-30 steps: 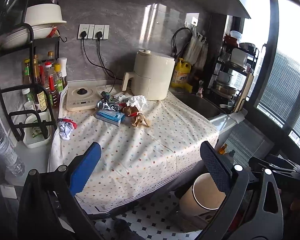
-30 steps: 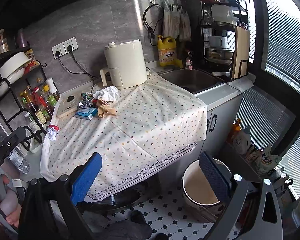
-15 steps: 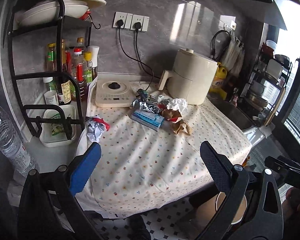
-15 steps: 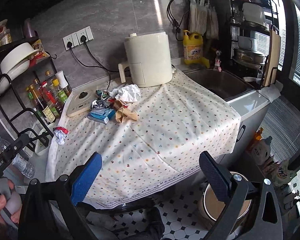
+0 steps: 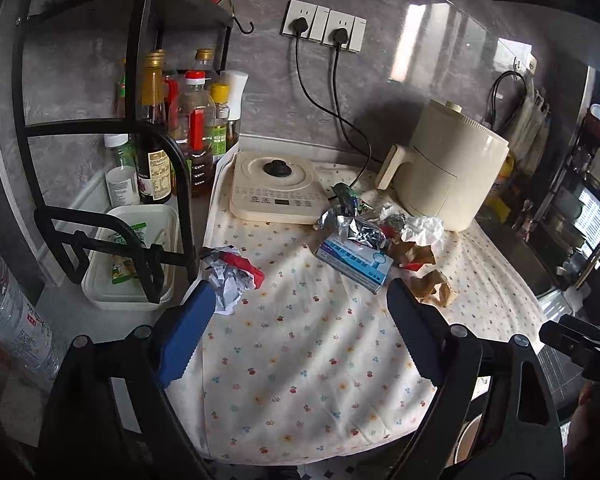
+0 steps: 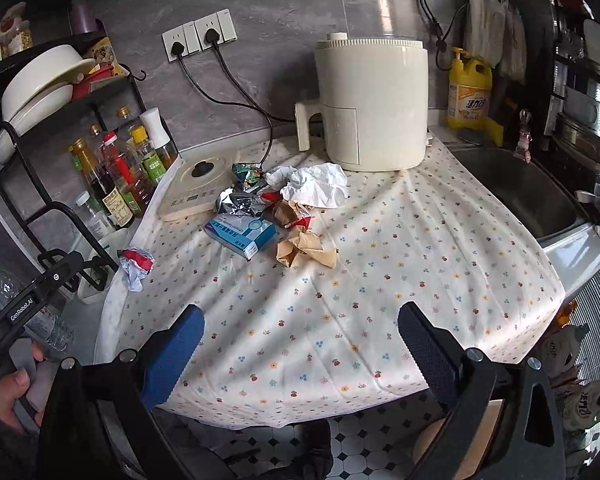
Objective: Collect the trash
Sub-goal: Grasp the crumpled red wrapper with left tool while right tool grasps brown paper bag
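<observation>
Trash lies on the flowered tablecloth: a crumpled white-and-red wrapper near the left edge, and further back a blue box, silver foil, white tissue and brown paper. My left gripper hovers over the cloth with its jaws closing and nothing between them; the wrapper sits just beyond its blue finger. My right gripper is open above the cloth's front part. A bin stands on the floor at lower right.
A cream air fryer and a flat cooker stand at the back with cords to the wall sockets. A black rack with bottles and a white tray flanks the left. The sink lies right. A water bottle stands at far left.
Both grippers moved in over the table, which now looks closer. The left view swung toward the rack and wrapper, and its jaws narrowed a little. The bin slipped mostly out of view.
</observation>
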Motion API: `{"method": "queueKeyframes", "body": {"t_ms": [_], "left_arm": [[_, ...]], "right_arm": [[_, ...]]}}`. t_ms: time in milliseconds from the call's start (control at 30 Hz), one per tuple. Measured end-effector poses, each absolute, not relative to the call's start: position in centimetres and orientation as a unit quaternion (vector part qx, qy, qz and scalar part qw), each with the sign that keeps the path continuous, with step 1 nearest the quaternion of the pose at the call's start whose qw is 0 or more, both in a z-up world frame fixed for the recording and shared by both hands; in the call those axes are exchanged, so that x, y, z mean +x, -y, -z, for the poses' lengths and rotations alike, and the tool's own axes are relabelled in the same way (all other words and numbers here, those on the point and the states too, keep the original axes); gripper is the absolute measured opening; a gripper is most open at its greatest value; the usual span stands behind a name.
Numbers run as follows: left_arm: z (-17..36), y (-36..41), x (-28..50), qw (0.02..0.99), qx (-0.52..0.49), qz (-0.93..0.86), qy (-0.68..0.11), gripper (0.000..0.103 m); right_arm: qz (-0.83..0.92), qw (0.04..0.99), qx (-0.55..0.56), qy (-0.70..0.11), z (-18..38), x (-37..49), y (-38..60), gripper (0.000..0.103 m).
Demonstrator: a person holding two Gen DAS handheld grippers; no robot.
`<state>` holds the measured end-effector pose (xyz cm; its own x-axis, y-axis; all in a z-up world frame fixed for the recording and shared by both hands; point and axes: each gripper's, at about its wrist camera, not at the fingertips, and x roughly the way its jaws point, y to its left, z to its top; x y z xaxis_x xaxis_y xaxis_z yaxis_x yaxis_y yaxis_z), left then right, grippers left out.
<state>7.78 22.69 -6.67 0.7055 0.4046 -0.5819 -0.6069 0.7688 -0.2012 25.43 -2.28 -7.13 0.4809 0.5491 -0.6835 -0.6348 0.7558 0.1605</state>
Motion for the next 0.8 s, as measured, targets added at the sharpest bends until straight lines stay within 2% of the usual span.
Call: {"method": "queueKeyframes", "body": {"t_ms": [267, 467, 700, 800], "left_arm": [[9.9, -25.5, 10.8, 0.876, -0.204, -0.339, -0.275, 0.068], [12.7, -27.7, 13.4, 0.859, -0.21, -0.36, -0.297, 0.068], [15.6, -29.1, 15.7, 0.834, -0.208, -0.399, -0.321, 0.068], [16.6, -29.6, 16.4, 0.822, -0.207, -0.415, -0.33, 0.068]], "right_arm": [[-0.376, 0.837, -0.089, -0.387, 9.2, 29.3, -2.1, 0.082], [-0.38, 0.82, -0.1, -0.416, 11.6, 32.2, -4.6, 0.073], [-0.378, 0.806, -0.12, -0.439, 14.2, 35.3, -7.3, 0.074], [-0.376, 0.805, -0.121, -0.443, 15.0, 36.3, -8.2, 0.082]]}}
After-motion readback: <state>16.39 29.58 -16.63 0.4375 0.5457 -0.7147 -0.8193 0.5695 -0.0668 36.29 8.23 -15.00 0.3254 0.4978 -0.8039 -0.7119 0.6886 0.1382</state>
